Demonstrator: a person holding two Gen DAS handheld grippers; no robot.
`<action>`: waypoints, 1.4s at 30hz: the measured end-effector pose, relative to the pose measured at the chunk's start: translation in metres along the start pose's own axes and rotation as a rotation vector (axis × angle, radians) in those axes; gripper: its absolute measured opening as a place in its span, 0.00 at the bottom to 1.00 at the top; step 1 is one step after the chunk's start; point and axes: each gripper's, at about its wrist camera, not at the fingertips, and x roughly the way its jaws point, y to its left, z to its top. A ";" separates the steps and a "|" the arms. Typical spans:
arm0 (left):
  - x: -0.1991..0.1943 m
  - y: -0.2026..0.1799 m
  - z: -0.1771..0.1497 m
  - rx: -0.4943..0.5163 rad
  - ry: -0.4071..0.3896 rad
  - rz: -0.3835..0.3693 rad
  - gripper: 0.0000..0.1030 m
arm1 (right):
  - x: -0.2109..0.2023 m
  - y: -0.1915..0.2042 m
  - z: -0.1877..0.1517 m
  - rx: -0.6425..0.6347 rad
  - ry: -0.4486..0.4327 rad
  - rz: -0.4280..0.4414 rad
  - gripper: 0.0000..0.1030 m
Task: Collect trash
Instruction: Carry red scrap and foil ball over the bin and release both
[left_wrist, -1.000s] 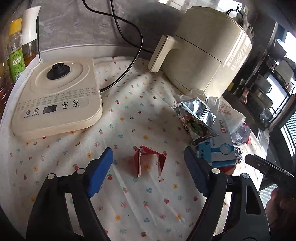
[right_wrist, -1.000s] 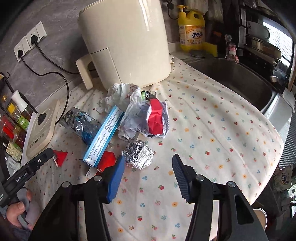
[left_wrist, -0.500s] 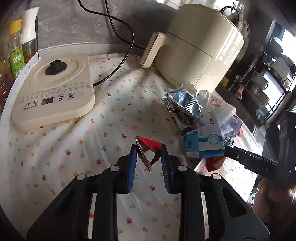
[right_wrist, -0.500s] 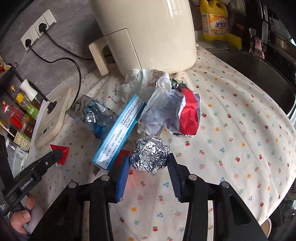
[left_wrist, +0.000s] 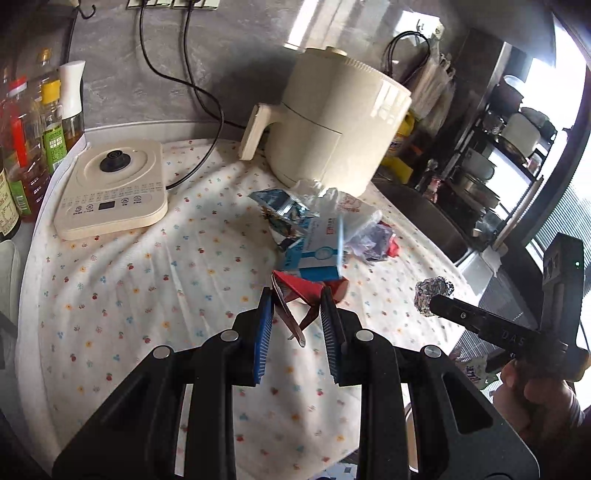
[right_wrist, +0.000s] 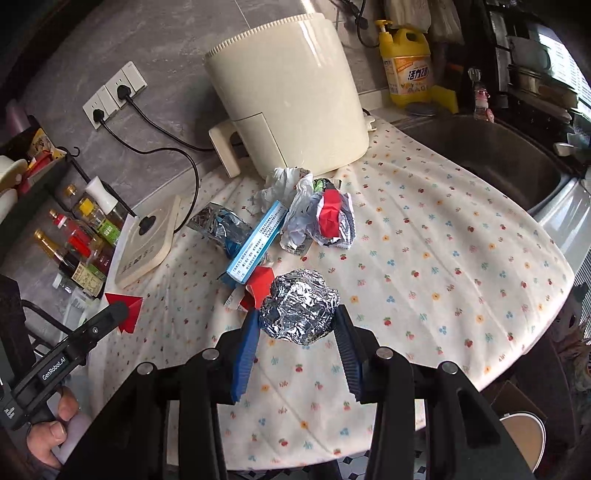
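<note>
My left gripper (left_wrist: 295, 317) is shut on a folded red paper scrap (left_wrist: 301, 293) and holds it above the floral tablecloth (left_wrist: 147, 288). The scrap also shows in the right wrist view (right_wrist: 127, 308). My right gripper (right_wrist: 295, 328) is shut on a crumpled foil ball (right_wrist: 299, 308), lifted off the cloth; the ball also shows in the left wrist view (left_wrist: 434, 295). A trash pile stays on the cloth: a blue-and-white box (right_wrist: 258, 242), a silver snack bag (right_wrist: 218, 227), crumpled white paper (right_wrist: 286, 182), a red-and-white wrapper (right_wrist: 330, 219) and a red piece (right_wrist: 260, 284).
A cream air fryer (right_wrist: 291, 99) stands behind the pile. A cream kettle base (left_wrist: 110, 188) and oil bottles (left_wrist: 22, 147) stand at the left. A sink (right_wrist: 491, 155) and a yellow detergent bottle (right_wrist: 408, 68) are at the right. Cords run to wall sockets (right_wrist: 114, 92).
Both grippers closed on their items, the left on the red scrap and the right on the foil ball, then lifted them up and back from the cloth.
</note>
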 end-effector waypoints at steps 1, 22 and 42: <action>-0.003 -0.008 -0.003 0.007 0.001 -0.006 0.25 | -0.009 -0.006 -0.004 0.008 -0.004 0.005 0.39; 0.019 -0.226 -0.139 0.235 0.254 -0.240 0.26 | -0.175 -0.203 -0.123 0.209 -0.028 -0.141 0.40; 0.080 -0.368 -0.225 0.402 0.479 -0.353 0.75 | -0.248 -0.314 -0.186 0.342 -0.049 -0.221 0.40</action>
